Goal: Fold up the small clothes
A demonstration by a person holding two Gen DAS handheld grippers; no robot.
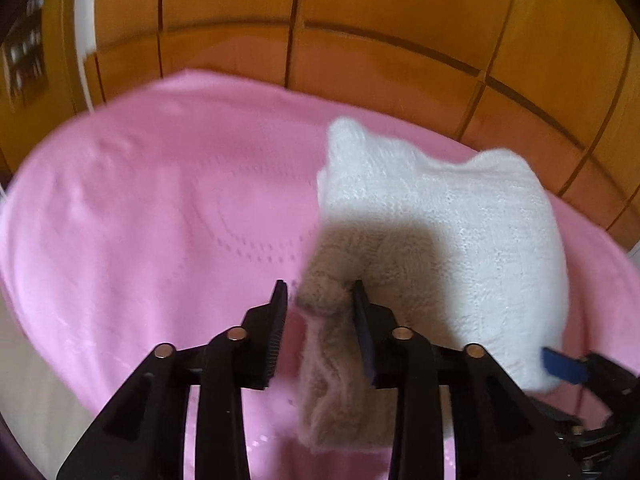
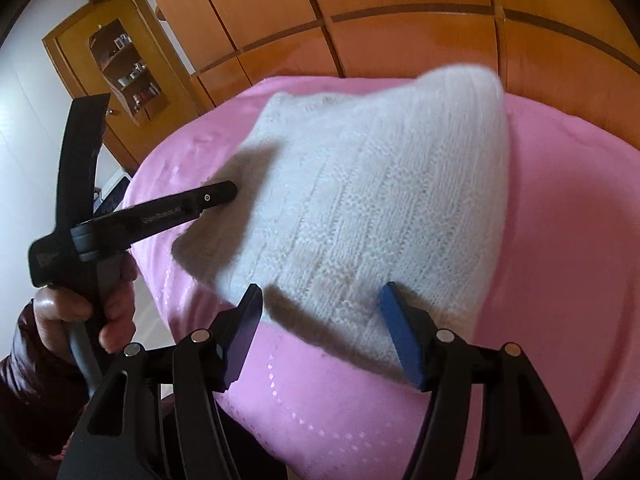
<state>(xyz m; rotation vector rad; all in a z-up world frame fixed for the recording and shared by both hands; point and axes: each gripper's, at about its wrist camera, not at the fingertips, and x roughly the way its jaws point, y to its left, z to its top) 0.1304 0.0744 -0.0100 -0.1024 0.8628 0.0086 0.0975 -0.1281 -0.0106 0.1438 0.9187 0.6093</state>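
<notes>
- Left gripper [image 1: 320, 312]: jaws parted, pointing toward 12 o'clock, cloth lying between them.
- Right gripper [image 2: 320, 332]: jaws spread wide.
- Left hand [image 2: 80, 316]: wrapped round its handle at 8 o'clock.

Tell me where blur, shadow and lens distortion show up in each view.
Left wrist view: the left hand-held gripper throws a dark shadow on the white knit garment; the pink cover is motion-smeared; the wooden panels bow from fisheye. Right wrist view: knit ribs are sharp near the right hand-held gripper, and the garment's far edge blurs.

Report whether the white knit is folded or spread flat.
Neither: the white knit is bunched and lifted off the pink cover, one part between the left claw fingers.
</notes>
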